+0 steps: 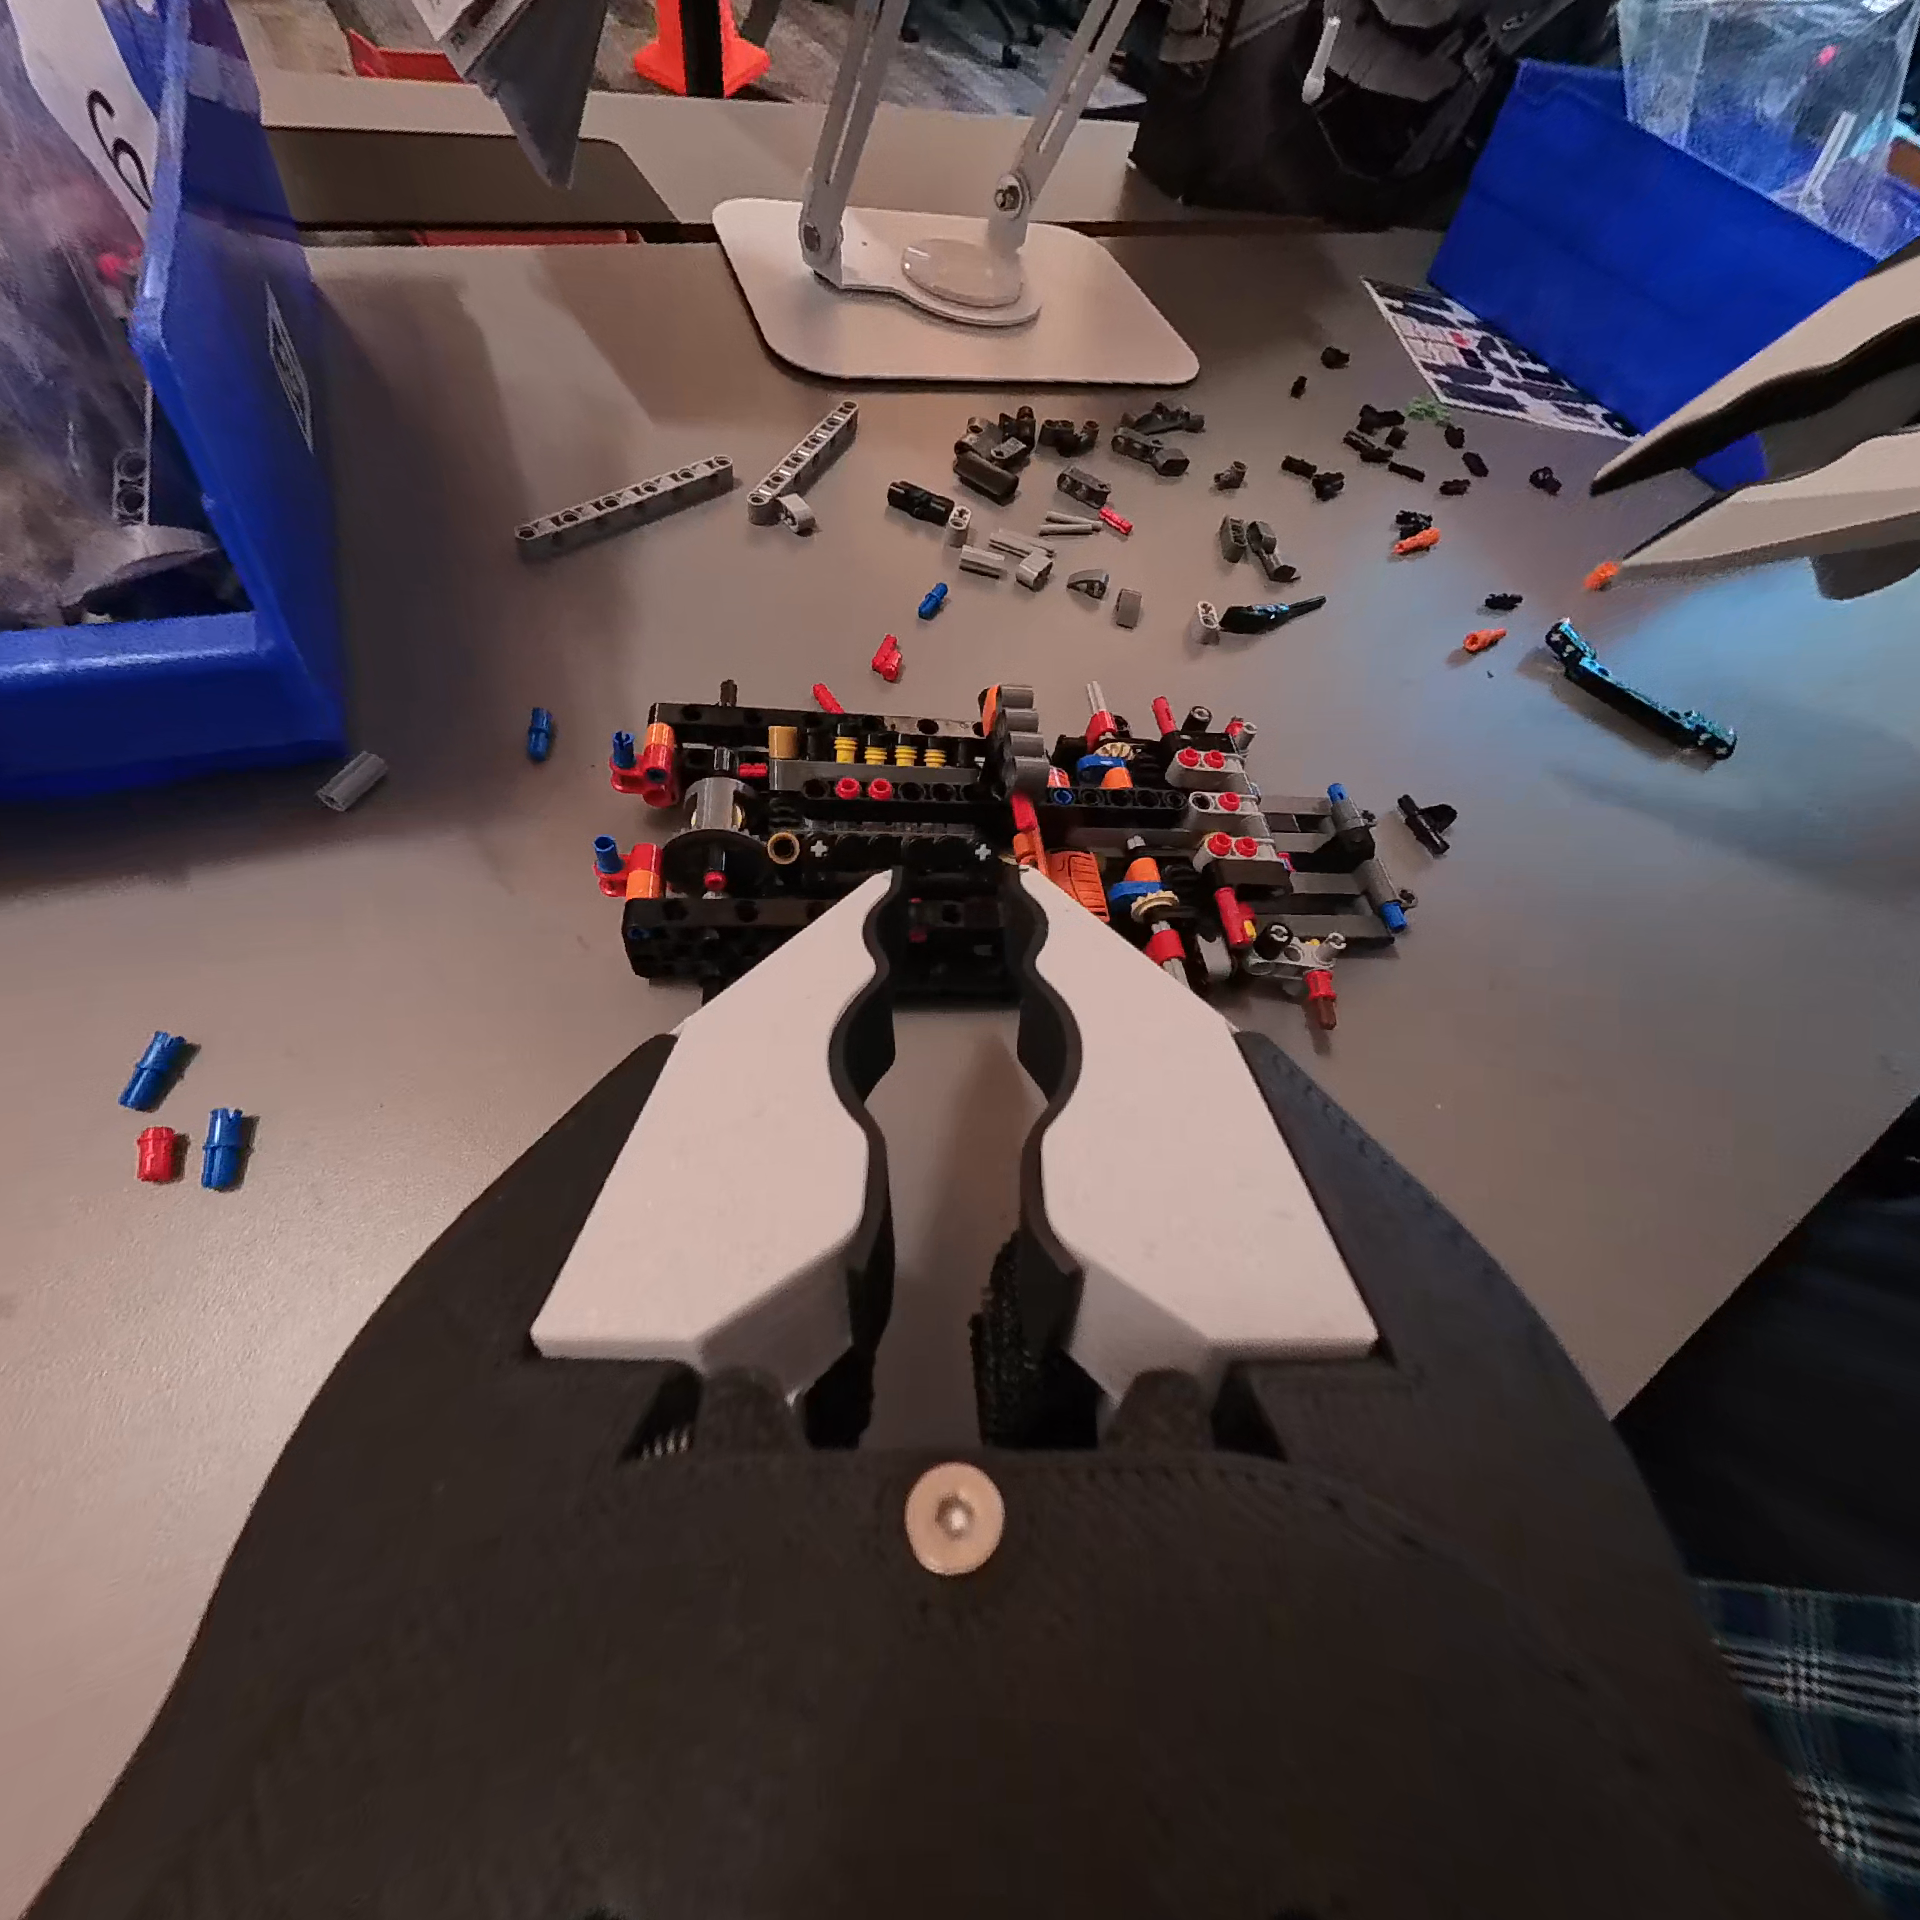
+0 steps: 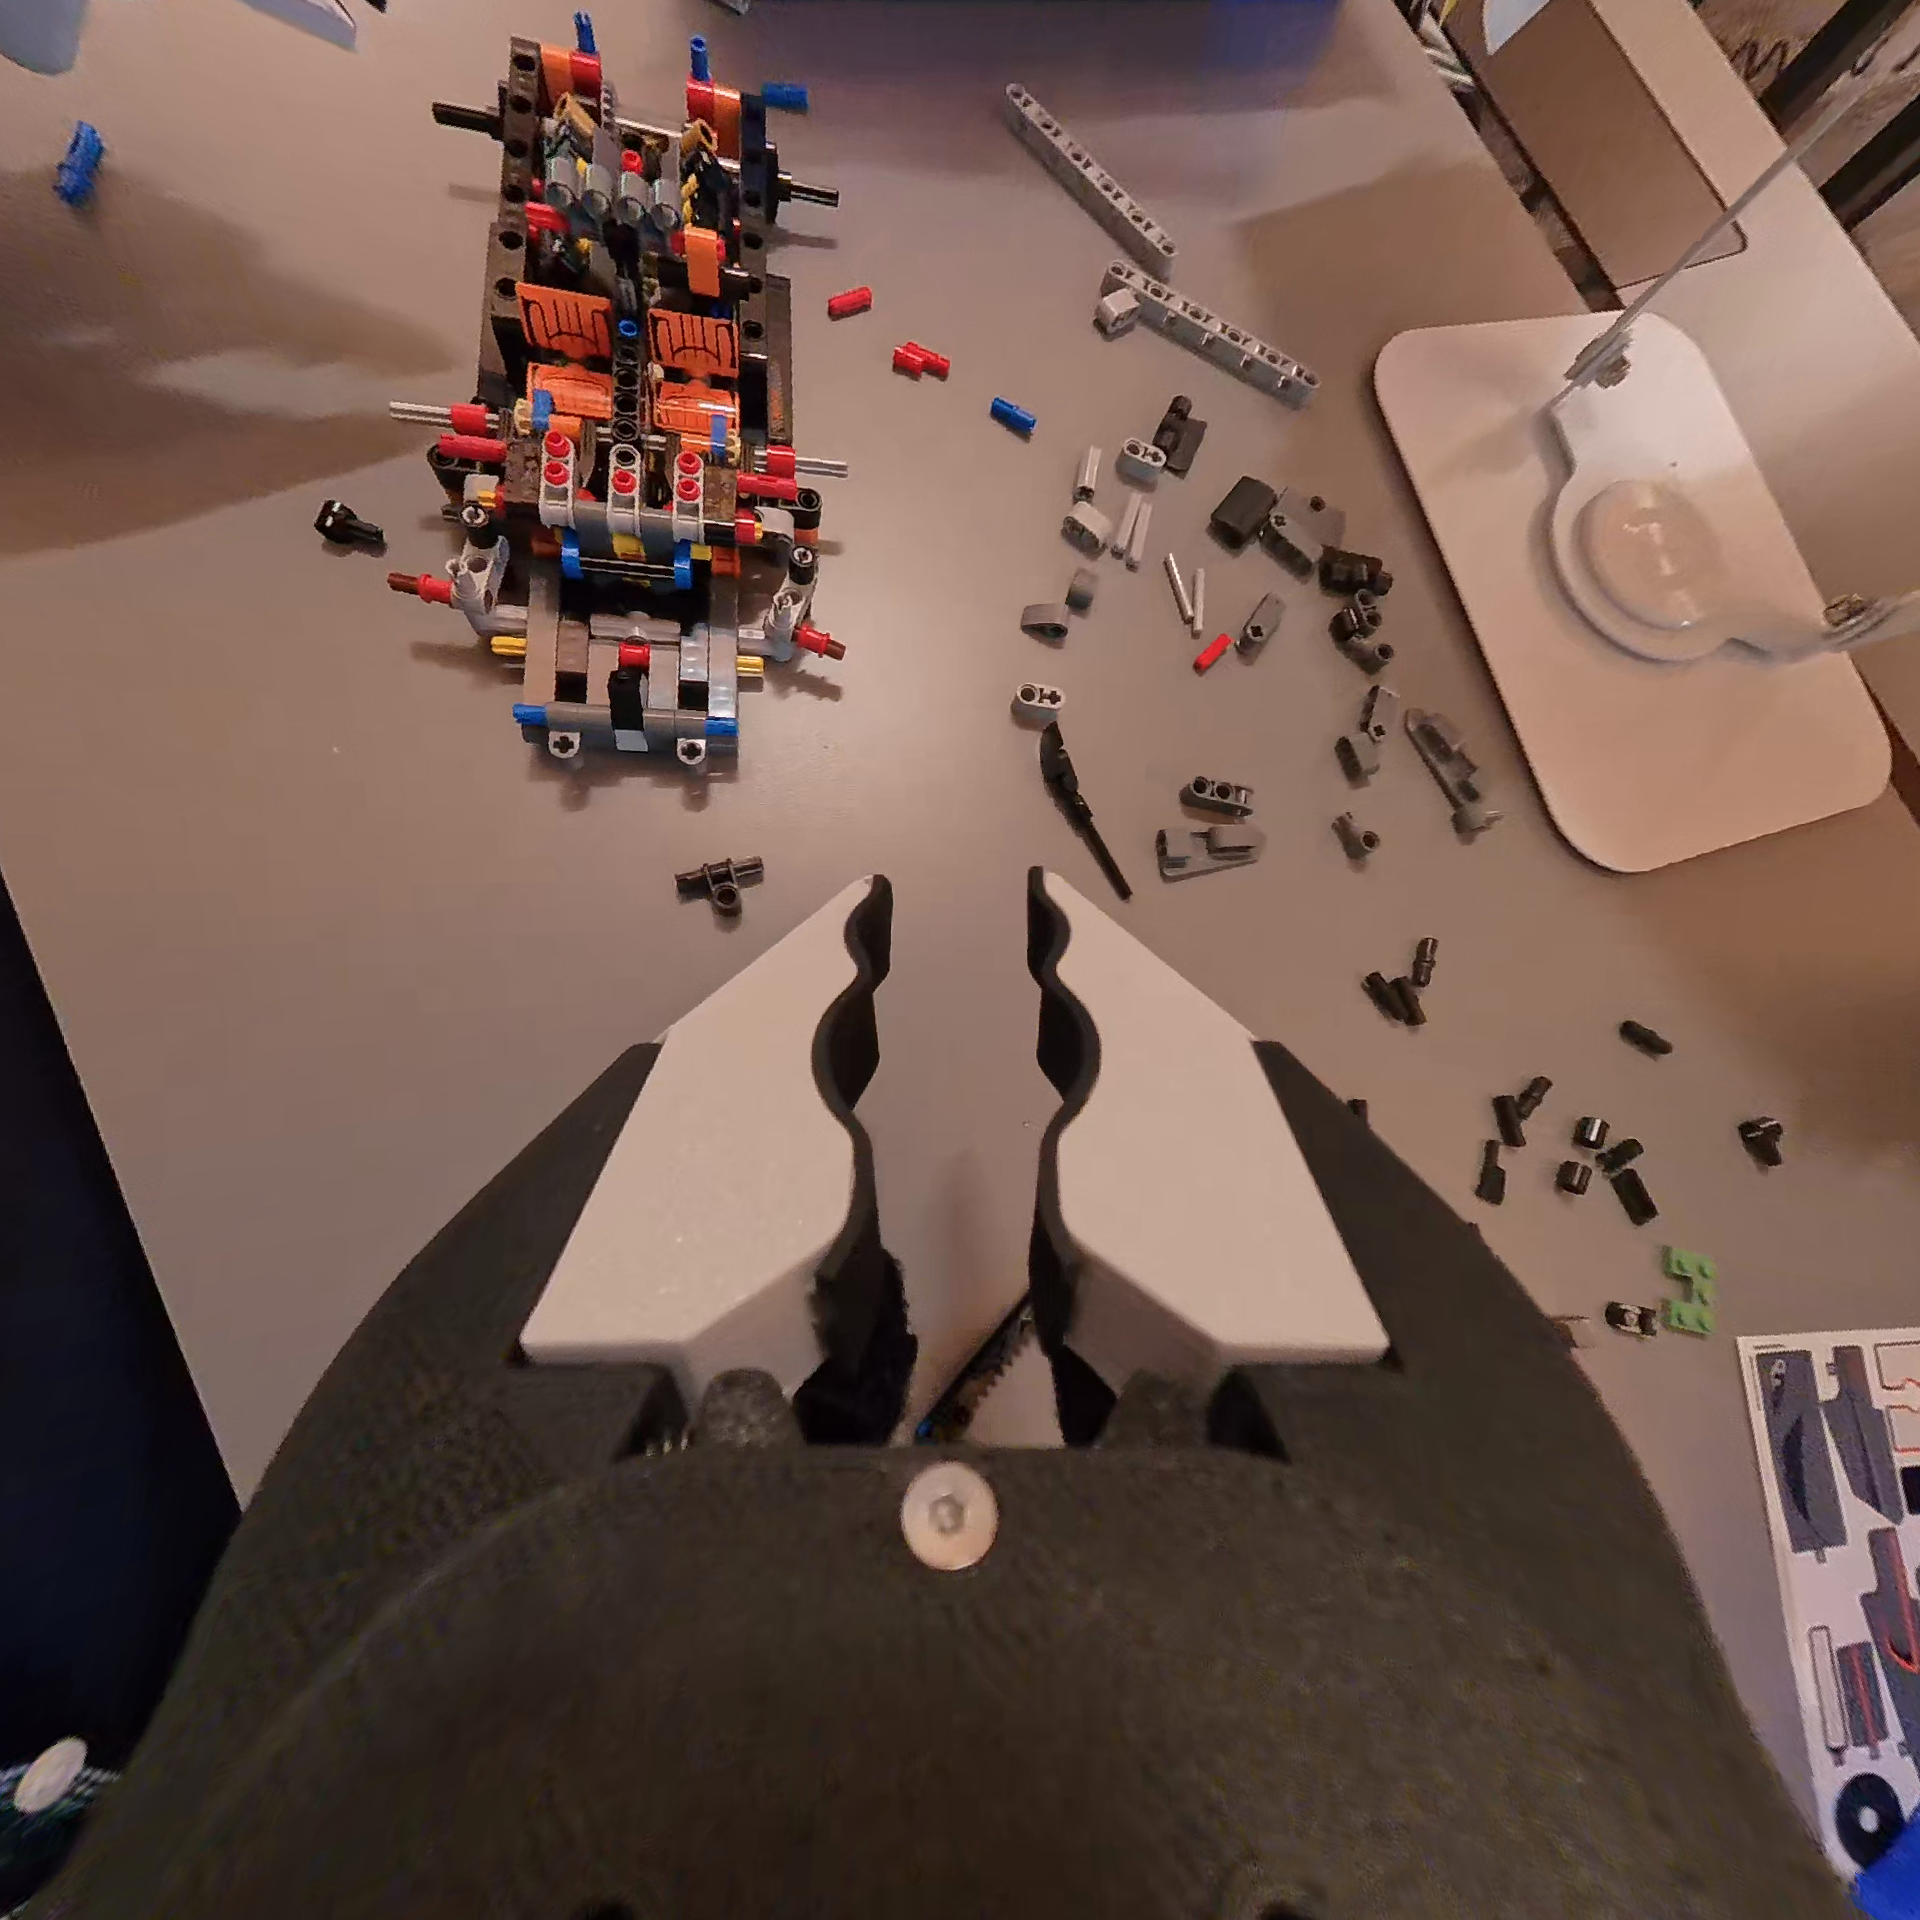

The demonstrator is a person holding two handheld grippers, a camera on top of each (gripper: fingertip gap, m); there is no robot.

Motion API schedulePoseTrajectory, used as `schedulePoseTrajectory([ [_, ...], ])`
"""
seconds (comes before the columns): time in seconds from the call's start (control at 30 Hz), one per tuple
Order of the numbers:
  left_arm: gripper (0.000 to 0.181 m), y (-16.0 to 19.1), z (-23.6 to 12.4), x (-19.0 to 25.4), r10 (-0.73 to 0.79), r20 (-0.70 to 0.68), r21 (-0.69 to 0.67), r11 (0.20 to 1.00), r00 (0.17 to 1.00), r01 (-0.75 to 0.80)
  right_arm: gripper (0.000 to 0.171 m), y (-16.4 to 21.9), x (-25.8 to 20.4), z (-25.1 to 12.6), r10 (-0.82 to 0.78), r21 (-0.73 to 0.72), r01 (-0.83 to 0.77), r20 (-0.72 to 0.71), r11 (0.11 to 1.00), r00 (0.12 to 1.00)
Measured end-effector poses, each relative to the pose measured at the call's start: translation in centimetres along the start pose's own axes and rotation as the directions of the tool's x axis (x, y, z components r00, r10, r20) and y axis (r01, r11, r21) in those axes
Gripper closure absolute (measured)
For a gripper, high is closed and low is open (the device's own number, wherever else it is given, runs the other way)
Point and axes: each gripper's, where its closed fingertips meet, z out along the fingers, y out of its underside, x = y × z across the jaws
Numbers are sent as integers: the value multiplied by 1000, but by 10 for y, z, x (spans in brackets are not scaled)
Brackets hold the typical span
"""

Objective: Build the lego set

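The part-built lego chassis, black with red, orange, blue and yellow parts, lies on the grey table. It also shows in the right wrist view. My left gripper is open, its tips over the chassis's near black edge; I cannot tell if they touch it. My right gripper is open and empty above bare table, a black connector just left of its tip. It shows at the right of the left wrist view, near a small orange piece.
Loose grey beams, grey and black small parts and black pins lie scattered. Blue and red pins lie left. Blue bins, a stand base and a sticker sheet border the area. Some 25 cm of space lies between my two pairs of fingers. The black connector is closer to my right gripper, around 9 cm from its tips; the left tips are 20 cm off. The left camera catches it too, in the left wrist view.
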Motion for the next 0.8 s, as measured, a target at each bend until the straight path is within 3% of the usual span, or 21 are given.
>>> schedulePoseTrajectory([
  [0.33,165,-2,2,0,23,22,-3,1000,999,-23,146,0,13,-10,-16,16,16,-20,1000,1000],
  [0.5,166,-20,-2,6,22,1,30,999,1000,-22,137,-13,37,-18,-46,45,49,-67,998,997],
  [0.8,160,-94,4,9,288,27,65,955,957,-289,96,-76,117,-46,-129,142,165,-235,976,963],
])
